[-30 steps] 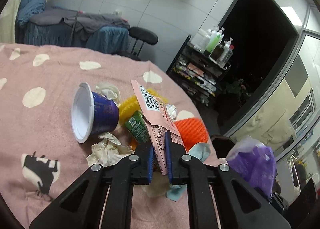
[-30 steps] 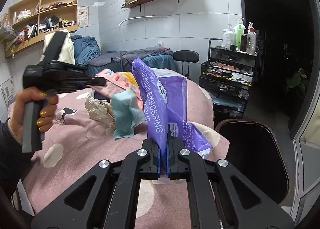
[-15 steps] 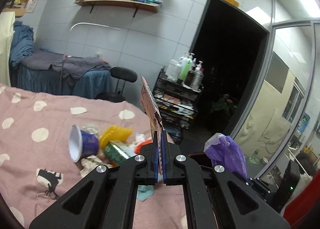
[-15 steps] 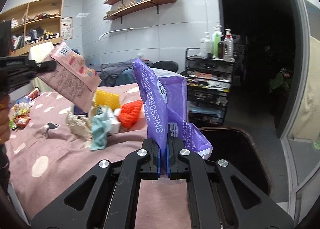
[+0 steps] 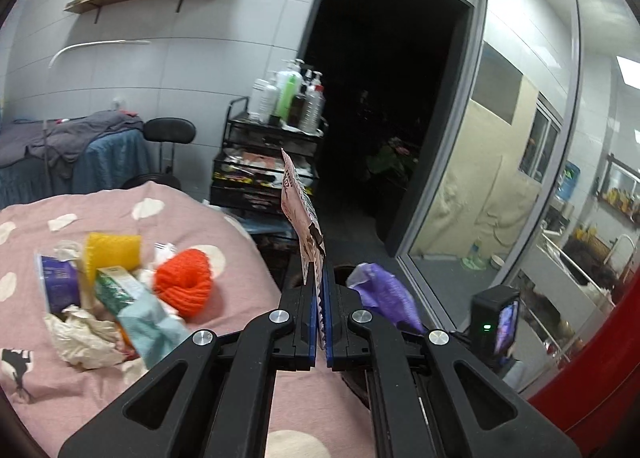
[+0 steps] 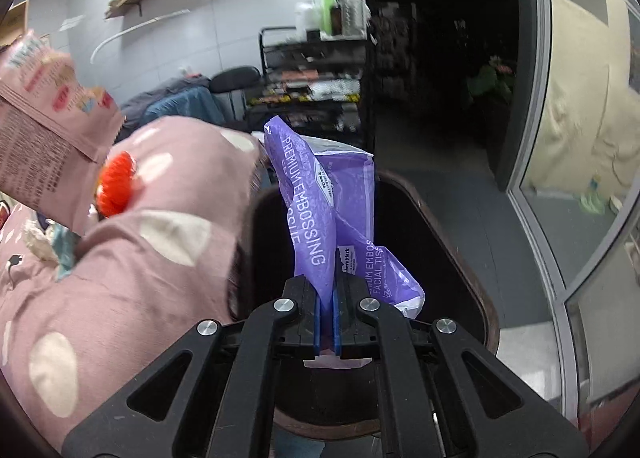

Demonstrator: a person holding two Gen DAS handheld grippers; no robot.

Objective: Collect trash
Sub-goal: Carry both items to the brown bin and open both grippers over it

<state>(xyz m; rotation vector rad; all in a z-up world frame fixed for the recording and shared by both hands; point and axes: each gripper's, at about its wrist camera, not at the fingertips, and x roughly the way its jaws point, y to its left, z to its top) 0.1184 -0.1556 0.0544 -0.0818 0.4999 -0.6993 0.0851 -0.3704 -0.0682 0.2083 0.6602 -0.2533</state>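
- Left wrist view, claw: left claw (image 5: 320,294) is clenched on a flat pink snack packet (image 5: 301,213), which stands edge-on and upright between the blue pads, above the edge of the pink dotted bedcover (image 5: 240,250).
- Left wrist view, remaining litter: a heap lies on the bedcover to the left, comprising an orange foam net (image 5: 185,282), a yellow foam net (image 5: 114,253), a green carton (image 5: 116,285), a purple cup (image 5: 60,285), a pale teal wrapper (image 5: 154,328) and crumpled paper (image 5: 82,336). None of these is gripped.
- Left wrist view, other hand: the purple tissue wrapper (image 5: 384,290) shows just right of the left claw, low beyond the bed edge; the bin under it is mostly hidden.
- Right wrist view, claw: right claw (image 6: 327,308) is grasping the purple tissue wrapper (image 6: 332,213) by its lower fold, the pack rising upright from the pads.
- Right wrist view, target: the wrapper hangs directly over the dark mouth of the bin (image 6: 448,225), which stands just beside the bed. The pink snack packet (image 6: 52,117) appears at upper left, over the bedcover and short of the bin.
- Progress, judged: two pieces are lifted and neither is dropped yet. The purple wrapper looks ready for release, the pink packet needs carrying farther over the bin, and the heap on the bed is left to collect.
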